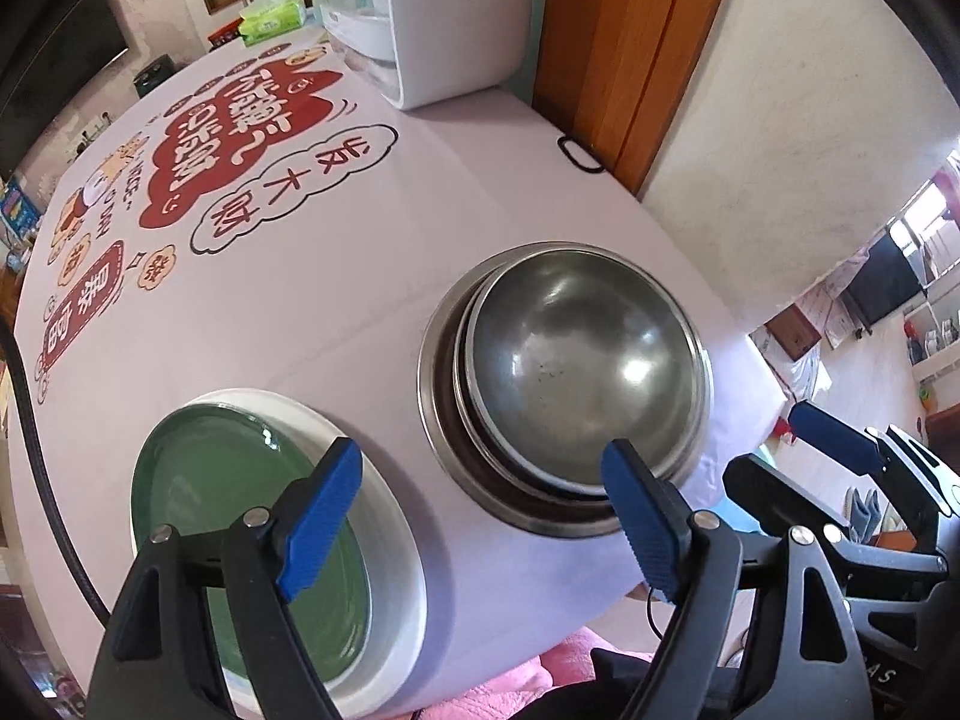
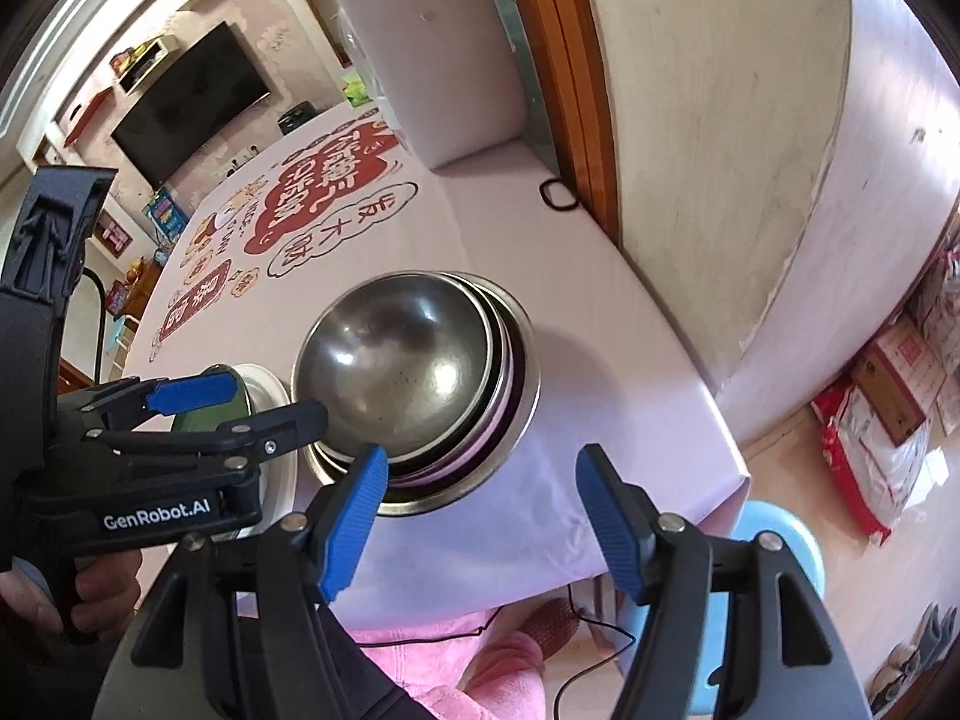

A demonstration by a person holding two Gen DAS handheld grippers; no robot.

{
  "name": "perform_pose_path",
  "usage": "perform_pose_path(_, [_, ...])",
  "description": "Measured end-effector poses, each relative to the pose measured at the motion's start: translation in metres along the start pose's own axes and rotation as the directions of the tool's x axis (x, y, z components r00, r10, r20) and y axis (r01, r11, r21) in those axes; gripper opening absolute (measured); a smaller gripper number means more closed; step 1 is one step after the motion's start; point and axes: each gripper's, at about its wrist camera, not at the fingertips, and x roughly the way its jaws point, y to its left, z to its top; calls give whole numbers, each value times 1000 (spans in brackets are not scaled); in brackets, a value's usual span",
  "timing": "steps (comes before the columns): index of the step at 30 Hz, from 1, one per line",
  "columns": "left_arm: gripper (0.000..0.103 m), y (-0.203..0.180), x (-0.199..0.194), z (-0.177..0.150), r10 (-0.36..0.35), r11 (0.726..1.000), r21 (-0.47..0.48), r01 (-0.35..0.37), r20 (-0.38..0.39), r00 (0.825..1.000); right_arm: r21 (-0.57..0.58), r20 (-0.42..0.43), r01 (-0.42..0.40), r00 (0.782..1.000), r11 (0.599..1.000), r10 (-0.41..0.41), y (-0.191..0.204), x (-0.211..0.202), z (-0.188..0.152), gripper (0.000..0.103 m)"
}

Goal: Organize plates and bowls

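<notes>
We're looking down on the table, draped in a pale cloth with red and cream printed lettering. Near its front edge sits a stack of steel bowls, one nested inside another, the top bowl tipped a little off centre within the wider rim below it. Just beside the stack, towards our left, lies a green plate resting in a white plate, the pair close to the table's edge.

Our left tool hangs over the gap between the plates and the bowls. Its jaws stand wide apart with nothing between them: one blue pad sits in front of the green plate, the other in front of the near rim of the bowl stack, and we can't tell whether either pad touches what's behind it.

Our right tool is parted too and grips nothing. Its left pad shows against the front rim of the bowls; its right pad is out over bare cloth near the table's edge.

In the right wrist view a hand grips the left tool's handle at the lower left.

At the far side of the table stands a white appliance, with a green tissue pack beyond it.
</notes>
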Motion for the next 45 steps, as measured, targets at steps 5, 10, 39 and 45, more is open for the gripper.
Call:
perform_pose_path(5, [81,3,17,10,-2,999,33,3,-45,999,73,-49,-33,998,997,36,-5,20,2,66])
perform_pose_path(10, [81,4,35,18,-14,998,62,20,-89,996,131,-78,-47,995,990,58,-9,36,3,66])
perform_pose_path(39, [72,2,85,50,-108,994,-7,108,-164,981,271,-103,-166,974,948,200,-38,80,24,39])
perform_pose_path(45, [71,3,84,50,-108,994,-23,106,-165,980,258,-111,-171,972,951,205,-36,81,26,35])
